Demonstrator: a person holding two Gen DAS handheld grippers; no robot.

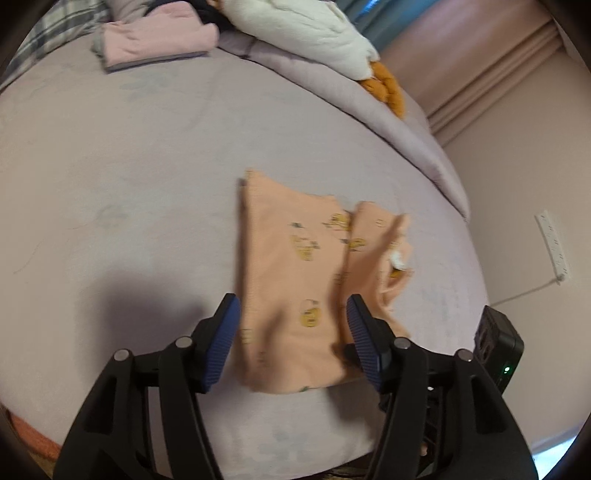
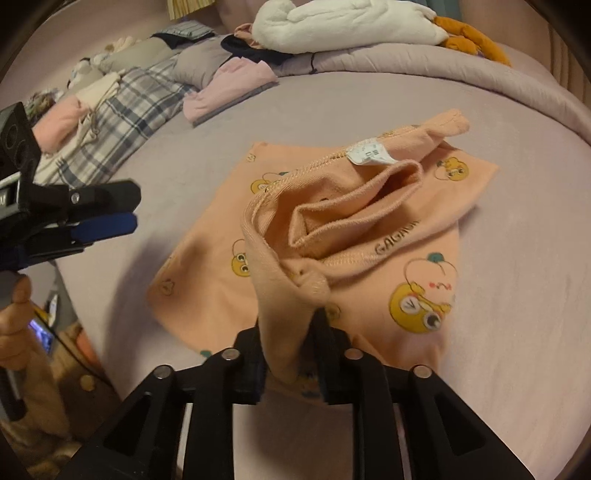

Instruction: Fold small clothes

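Left wrist view: the left gripper (image 1: 291, 321) hangs above a lilac bed sheet (image 1: 129, 184), looking down along its two blue-padded fingers (image 1: 221, 343). The jaws stand apart and grip nothing. A small peach garment (image 1: 288, 266) printed with yellow cartoon faces lies flat on the sheet below and between the fingers, partly folded lengthwise. Because the jaws are released, this side of the cloth looks laid down, so it can rest flat while the other hand works. At the far edge of the bed a folded pink garment (image 1: 155, 44) sits neatly, probably a finished piece put out of the way. A white plush toy (image 1: 306, 33) lies on the rumpled duvet beside it.

Right wrist view: the right gripper (image 2: 290, 354) pinches a bunched edge of the same peach garment (image 2: 406, 258); a fold of cloth rises straight from between its dark jaws, which are narrowly parted around the fabric. The held part is lifted and curled over the flat remainder, with the white care label (image 2: 369, 153) showing, which suggests it is being carried across to make a fold. The left gripper (image 2: 107, 221) appears at the left edge, well clear of the cloth, held by a person's hand (image 2: 14, 314). A plaid blanket (image 2: 122, 103) and more clothes lie beyond.
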